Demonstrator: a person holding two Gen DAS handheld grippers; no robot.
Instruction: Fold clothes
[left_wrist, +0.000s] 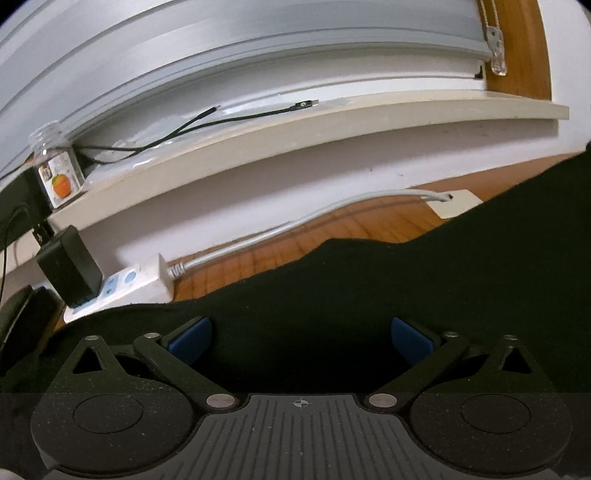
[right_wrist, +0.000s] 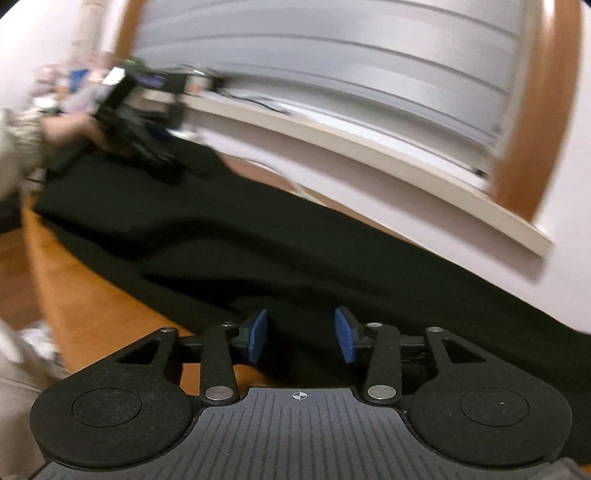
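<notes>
Power strip (left_wrist: 122, 286) beside garment (left_wrist: 369, 295)

My wooden tabletop (left_wrist: 258, 258) is carrying the black garment (left_wrist: 406, 288) spread across it, and a white power strip (left_wrist: 140, 284) is lying beside it.

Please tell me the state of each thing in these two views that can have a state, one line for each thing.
Left gripper: open, blue pads wide apart over the cloth.
Right gripper: open, nothing between its pads.
Black cloth garment: spread on the wooden table, with loose folds.
Small clear plastic jar: upright on the sill, no lid.
White power strip: black adapter plugged in.
</notes>
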